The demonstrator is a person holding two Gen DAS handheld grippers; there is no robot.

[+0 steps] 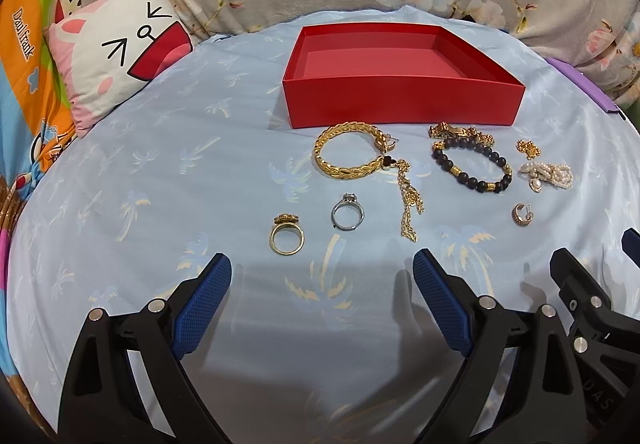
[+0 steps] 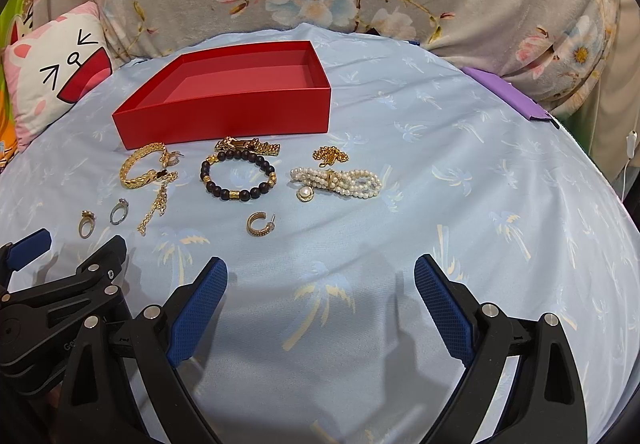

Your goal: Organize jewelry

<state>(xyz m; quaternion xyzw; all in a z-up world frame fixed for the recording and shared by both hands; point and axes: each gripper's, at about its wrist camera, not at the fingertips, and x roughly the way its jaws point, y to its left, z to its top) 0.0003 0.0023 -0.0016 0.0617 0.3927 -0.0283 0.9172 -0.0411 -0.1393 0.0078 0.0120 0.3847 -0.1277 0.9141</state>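
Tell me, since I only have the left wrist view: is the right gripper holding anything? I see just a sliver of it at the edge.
Observer: No. The right wrist view shows the right gripper open, with only the blue sheet between its fingers.
Operator: And the pale bunch at the far right of the jewelry?
Observer: From that side it reads clearly as a multi-strand pearl bracelet with a gold clasp, laid out flat. A round pearl pendant lies at its near left end.
Operator: Anything past the purple strip?
Observer: Yes, a white cable hangs at the far right edge.
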